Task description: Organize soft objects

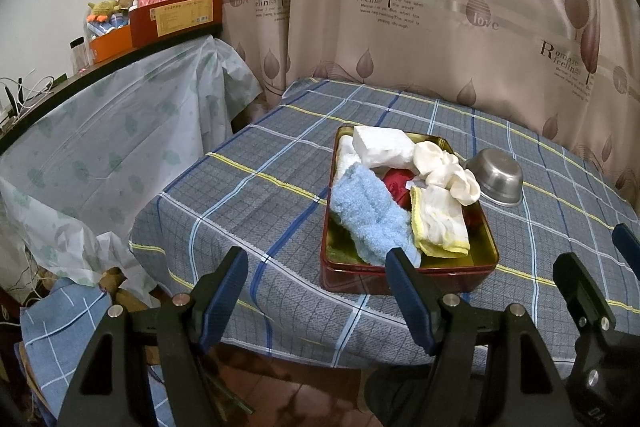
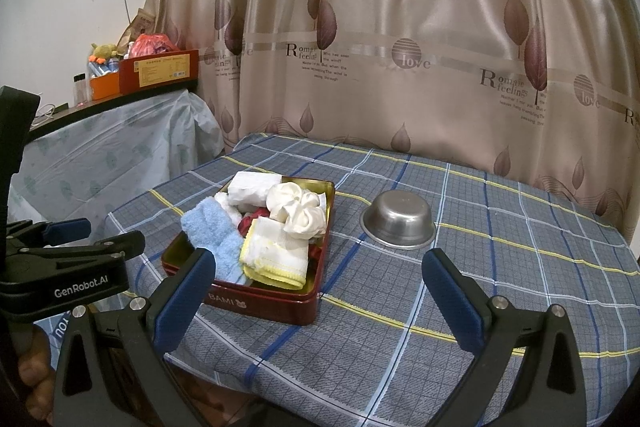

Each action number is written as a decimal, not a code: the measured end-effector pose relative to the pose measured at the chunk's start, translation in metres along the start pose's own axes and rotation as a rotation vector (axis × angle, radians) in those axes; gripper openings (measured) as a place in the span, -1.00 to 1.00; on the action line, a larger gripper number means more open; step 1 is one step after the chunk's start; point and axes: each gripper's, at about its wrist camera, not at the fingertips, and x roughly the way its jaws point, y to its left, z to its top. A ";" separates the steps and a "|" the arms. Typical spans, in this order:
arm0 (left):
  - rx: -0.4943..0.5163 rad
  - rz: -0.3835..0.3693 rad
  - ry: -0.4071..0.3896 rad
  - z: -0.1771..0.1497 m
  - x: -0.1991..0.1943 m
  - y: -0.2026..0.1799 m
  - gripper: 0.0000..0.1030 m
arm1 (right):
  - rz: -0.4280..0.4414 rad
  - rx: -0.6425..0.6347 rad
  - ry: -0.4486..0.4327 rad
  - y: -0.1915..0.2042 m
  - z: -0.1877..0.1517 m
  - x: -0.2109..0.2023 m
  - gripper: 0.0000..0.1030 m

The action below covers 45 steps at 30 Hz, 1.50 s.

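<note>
A red tin box (image 1: 404, 281) (image 2: 260, 303) with a gold inside sits on the checked tablecloth. In it lie a fluffy blue cloth (image 1: 370, 213) (image 2: 212, 233), a white cloth with a yellow hem (image 1: 442, 223) (image 2: 276, 253), a cream scrunched fabric (image 1: 448, 169) (image 2: 298, 209), a white pack (image 1: 382, 145) (image 2: 252, 189) and a red item (image 1: 396, 185), mostly hidden. My left gripper (image 1: 318, 291) is open and empty, in front of the box. My right gripper (image 2: 320, 303) is open and empty, near the table's front edge, right of the box.
An upturned steel bowl (image 1: 496, 181) (image 2: 398, 221) stands on the table (image 2: 500, 287) right of the box. A curtain (image 2: 400, 47) hangs behind. A covered counter (image 1: 100, 131) with boxes stands at the left. The left gripper's body (image 2: 60, 267) shows at the right view's left edge.
</note>
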 end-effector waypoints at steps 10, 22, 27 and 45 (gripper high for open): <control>0.001 0.000 0.005 0.001 0.001 0.000 0.42 | -0.001 -0.002 0.001 0.000 0.002 0.000 0.99; 0.015 -0.012 0.024 -0.001 0.005 -0.004 0.42 | -0.002 -0.001 0.000 0.000 0.001 0.000 0.99; 0.019 -0.017 0.034 0.001 0.007 -0.004 0.57 | -0.002 -0.002 0.002 0.000 0.000 -0.001 0.99; 0.037 -0.005 0.045 0.000 0.009 -0.007 0.71 | -0.003 -0.001 0.001 -0.001 -0.003 -0.002 0.99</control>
